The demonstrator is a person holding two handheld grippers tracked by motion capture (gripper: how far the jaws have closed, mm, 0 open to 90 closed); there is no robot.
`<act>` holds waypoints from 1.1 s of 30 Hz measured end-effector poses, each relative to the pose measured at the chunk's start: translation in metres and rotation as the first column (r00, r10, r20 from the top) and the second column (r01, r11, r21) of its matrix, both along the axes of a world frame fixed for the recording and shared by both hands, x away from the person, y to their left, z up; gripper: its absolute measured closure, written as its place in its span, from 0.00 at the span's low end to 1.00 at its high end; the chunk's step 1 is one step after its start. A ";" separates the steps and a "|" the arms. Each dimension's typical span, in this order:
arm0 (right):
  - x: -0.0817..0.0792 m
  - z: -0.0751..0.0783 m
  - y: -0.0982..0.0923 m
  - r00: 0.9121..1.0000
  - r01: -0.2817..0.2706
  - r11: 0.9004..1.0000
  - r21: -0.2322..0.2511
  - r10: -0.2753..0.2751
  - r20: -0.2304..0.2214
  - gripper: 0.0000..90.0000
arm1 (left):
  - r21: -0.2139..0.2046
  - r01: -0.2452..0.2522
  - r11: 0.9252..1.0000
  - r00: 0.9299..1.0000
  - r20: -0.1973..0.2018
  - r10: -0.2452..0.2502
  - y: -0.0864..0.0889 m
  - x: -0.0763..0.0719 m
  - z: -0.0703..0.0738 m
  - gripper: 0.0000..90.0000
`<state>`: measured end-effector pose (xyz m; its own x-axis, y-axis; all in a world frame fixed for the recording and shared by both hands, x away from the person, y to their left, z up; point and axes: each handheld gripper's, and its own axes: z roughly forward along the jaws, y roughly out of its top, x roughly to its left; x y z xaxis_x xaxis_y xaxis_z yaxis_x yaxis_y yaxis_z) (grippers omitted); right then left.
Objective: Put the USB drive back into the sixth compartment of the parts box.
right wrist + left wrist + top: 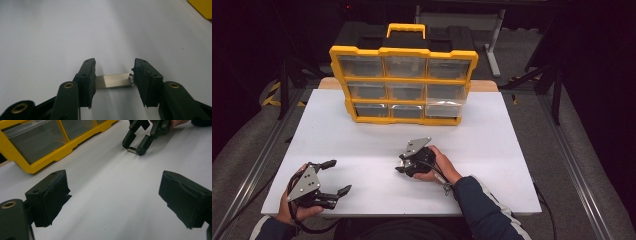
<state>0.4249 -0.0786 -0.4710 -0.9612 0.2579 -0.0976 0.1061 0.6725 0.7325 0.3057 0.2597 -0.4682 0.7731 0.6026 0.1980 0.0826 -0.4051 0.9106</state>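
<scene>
Two claws are at work over the white desk [362, 145]. The right claw [113, 80] is half closed on a small flat metal plate [113, 81] lying on the desk in front of the yellow drawer cabinet [404, 85]; both pads appear to touch its short ends, though contact at the right pad is hard to confirm. Risk: the plate is thin and smooth, so an uneven squeeze could flip it or let it slide out on lifting. The right hand [439, 165] holds its claw tilted down toward the desk. The left claw [334, 177] rests wide open and empty at the near left edge.
</scene>
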 end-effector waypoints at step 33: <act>-0.015 0.024 -0.014 0.992 0.034 0.999 0.026 -0.037 0.123 0.75 | -0.003 0.005 1.000 1.000 0.005 -0.005 0.001 0.000 0.001 0.11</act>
<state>0.4101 -0.0929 -0.4470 -0.9323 0.2954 -0.2086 0.0371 0.6519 0.7574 0.3054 0.2602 -0.4671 0.7752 0.5993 0.1998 0.0763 -0.4028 0.9121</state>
